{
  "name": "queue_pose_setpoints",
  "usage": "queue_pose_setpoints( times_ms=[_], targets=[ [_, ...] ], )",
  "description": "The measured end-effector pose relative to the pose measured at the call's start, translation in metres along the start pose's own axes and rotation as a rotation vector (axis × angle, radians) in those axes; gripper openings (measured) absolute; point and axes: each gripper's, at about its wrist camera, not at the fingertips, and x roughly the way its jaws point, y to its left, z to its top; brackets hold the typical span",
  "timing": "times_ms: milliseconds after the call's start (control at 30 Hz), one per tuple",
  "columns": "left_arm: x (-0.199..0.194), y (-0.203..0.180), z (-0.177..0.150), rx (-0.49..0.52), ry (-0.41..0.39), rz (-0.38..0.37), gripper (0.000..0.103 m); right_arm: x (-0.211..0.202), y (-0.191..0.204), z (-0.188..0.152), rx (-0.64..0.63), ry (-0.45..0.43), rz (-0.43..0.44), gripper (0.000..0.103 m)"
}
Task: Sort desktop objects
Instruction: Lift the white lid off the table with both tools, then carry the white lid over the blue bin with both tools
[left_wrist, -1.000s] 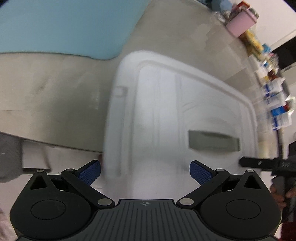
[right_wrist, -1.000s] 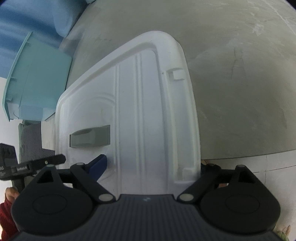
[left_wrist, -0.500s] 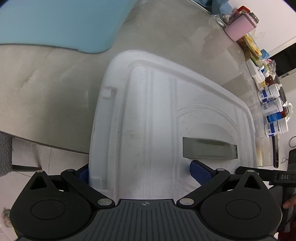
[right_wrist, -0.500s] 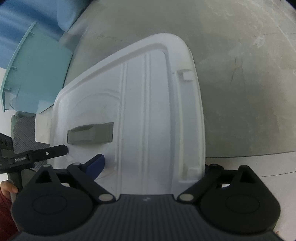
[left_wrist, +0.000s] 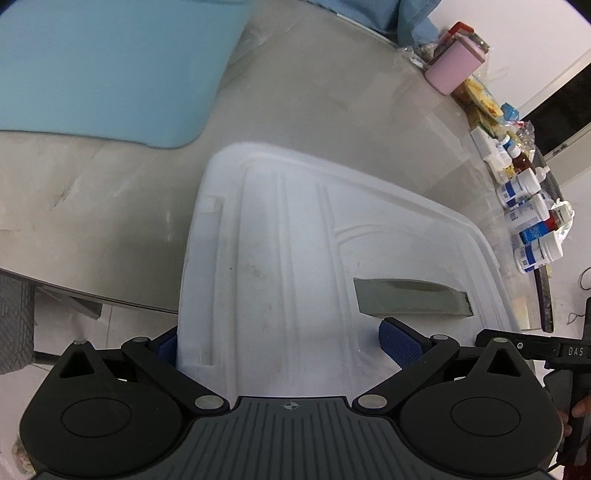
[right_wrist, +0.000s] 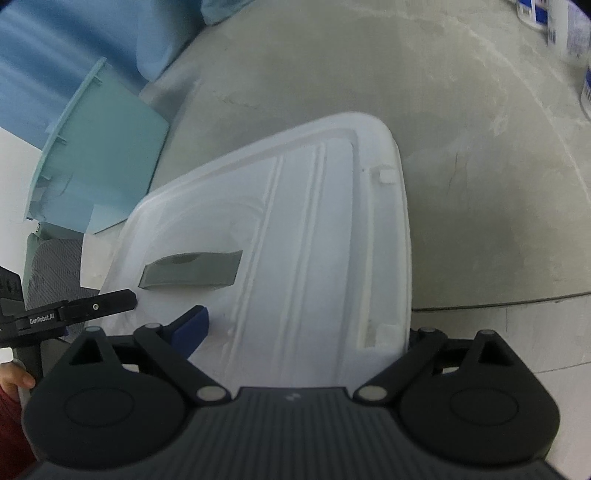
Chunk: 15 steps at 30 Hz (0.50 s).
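Note:
A large white plastic lid (left_wrist: 295, 266) with a grey handle slot (left_wrist: 410, 297) hangs over the near edge of a grey table (left_wrist: 110, 206). My left gripper (left_wrist: 280, 343) straddles the lid's left near corner, one blue pad under the edge and one pad (left_wrist: 399, 341) on top. My right gripper (right_wrist: 306, 328) straddles the right near corner of the same lid (right_wrist: 314, 236), left pad (right_wrist: 192, 325) on top, right finger beyond the edge. Both sets of jaws stand wide, and I cannot tell whether they press on the lid.
A light blue bin (left_wrist: 103, 70) stands at the back left; it also shows in the right wrist view (right_wrist: 99, 155). Medicine bottles (left_wrist: 532, 221), boxes and a pink container (left_wrist: 454, 66) line the table's right side. Grey table surface lies beyond the lid.
The lid has slid toward me and over the table's near edge. Both grippers now straddle its near corners; the left one moved from beside the lid onto its edge.

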Motion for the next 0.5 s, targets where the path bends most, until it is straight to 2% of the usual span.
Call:
queue_pose_setpoints(
  times_ms=[500],
  targets=[
    [-0.06, -0.027, 0.004, 0.038, -0.129, -0.026, 0.103, -0.045, 0.03, 0.005, -0.099, -0.146, 0.016, 0.095]
  ],
)
